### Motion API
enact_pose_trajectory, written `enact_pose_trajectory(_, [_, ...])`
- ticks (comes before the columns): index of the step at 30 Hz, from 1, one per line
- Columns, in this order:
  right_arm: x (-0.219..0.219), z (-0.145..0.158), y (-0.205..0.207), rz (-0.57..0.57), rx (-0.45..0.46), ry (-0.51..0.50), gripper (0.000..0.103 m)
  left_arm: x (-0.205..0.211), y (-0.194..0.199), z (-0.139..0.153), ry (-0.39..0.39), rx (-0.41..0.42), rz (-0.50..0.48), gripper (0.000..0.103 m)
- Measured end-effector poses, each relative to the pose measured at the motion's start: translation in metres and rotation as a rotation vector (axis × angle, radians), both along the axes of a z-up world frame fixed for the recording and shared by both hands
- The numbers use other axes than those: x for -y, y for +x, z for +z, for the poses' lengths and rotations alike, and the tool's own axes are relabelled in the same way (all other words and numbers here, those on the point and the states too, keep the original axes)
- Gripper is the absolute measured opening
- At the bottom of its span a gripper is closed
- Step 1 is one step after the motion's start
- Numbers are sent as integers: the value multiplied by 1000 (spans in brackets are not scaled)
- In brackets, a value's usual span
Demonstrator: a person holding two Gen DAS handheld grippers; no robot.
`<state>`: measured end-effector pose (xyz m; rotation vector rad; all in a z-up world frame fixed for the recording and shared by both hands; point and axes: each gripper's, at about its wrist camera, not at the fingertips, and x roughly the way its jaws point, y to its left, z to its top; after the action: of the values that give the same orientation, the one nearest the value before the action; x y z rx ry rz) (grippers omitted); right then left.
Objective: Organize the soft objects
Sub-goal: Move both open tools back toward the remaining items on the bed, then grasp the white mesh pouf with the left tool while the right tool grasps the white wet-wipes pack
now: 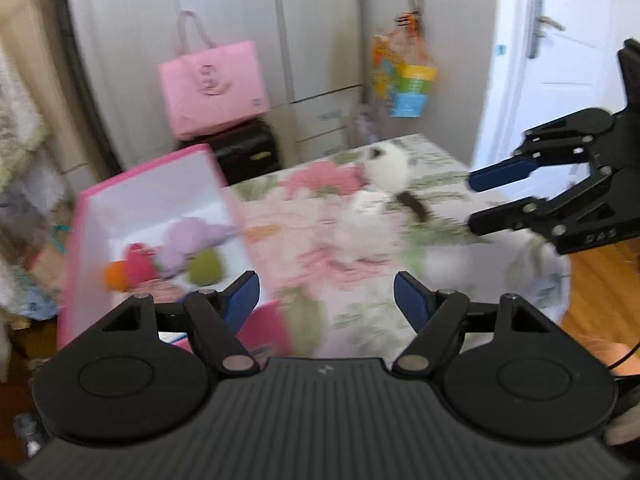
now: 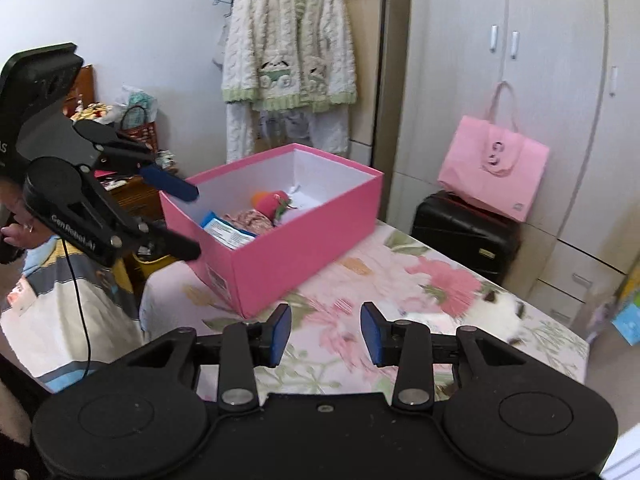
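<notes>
A pink box (image 2: 288, 246) stands on the floral-clothed table (image 2: 404, 268). In the left wrist view the box (image 1: 86, 216) holds a lilac plush (image 1: 192, 236), a red one (image 1: 138, 262), a green one (image 1: 206, 266) and an orange one (image 1: 114, 276). A white plush cat (image 1: 390, 170) with a dark tail lies at the table's far end, also seen as the cat (image 2: 498, 312). My left gripper (image 1: 326, 298) hangs open and empty beside the box. My right gripper (image 2: 326, 334) is open and empty over the cloth. Each shows in the other's view: right gripper (image 1: 474, 202), left gripper (image 2: 192, 220).
A pink tote bag (image 2: 494, 172) sits on a black suitcase (image 2: 464, 234) before grey wardrobes. A cream cardigan (image 2: 288, 40) hangs behind the box. A colourful bag (image 1: 404, 76) hangs by a white door (image 1: 560, 80). A person's hand (image 2: 16, 234) shows at left.
</notes>
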<state>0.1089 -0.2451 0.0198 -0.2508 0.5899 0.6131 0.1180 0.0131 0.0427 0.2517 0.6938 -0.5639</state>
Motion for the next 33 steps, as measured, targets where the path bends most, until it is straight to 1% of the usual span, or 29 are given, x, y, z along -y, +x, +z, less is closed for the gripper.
enact_pose_trajectory(4, [20, -6, 1, -43, 12, 20, 51, 31, 2, -13, -17, 18, -47, 74])
enact_pose_trajectory(7, [32, -13, 11, -95, 17, 16, 52, 48, 10, -27, -41, -2, -68, 74])
enact_pose_trajectory(9, [39, -19, 18, -109, 11, 11, 52, 57, 15, -37, -39, -14, -79, 74])
enact_pose_trajectory(11, [42, -28, 25, -105, 14, 4, 52, 66, 21, -46, -34, -9, -63, 74])
enact_pose_trajectory(15, [47, -44, 40, -73, 40, 23, 52, 81, 30, -62, -18, 54, -29, 74])
enact_pose_trajectory(17, [49, -53, 50, -66, 66, 36, 52, 86, 38, -69, -16, 52, -14, 74])
enact_pose_trajectory(19, [48, -60, 63, -66, 66, 40, 52, 88, 47, -78, -32, 19, 0, 74])
enact_pose_trajectory(22, [47, -73, 89, -38, 19, 70, 52, 92, 57, -93, -56, -15, 17, 74])
enact_pose_trajectory(23, [46, -78, 98, -31, 2, 74, 52, 94, 60, -97, -62, -15, 21, 74])
enact_pose_trajectory(26, [38, -93, 123, -28, -21, 38, 52, 101, 68, -113, -56, 20, 63, 74])
enact_pose_trajectory(28, [34, -102, 137, -29, -30, 8, 52, 103, 74, -121, -63, 21, 79, 74])
enact_pose_trajectory(31, [30, -110, 152, -21, -39, -17, 52, 106, 83, -130, -77, 23, 103, 74])
enact_pose_trajectory(33, [28, -112, 160, -9, -51, -20, 52, 110, 87, -136, -59, 49, 114, 74])
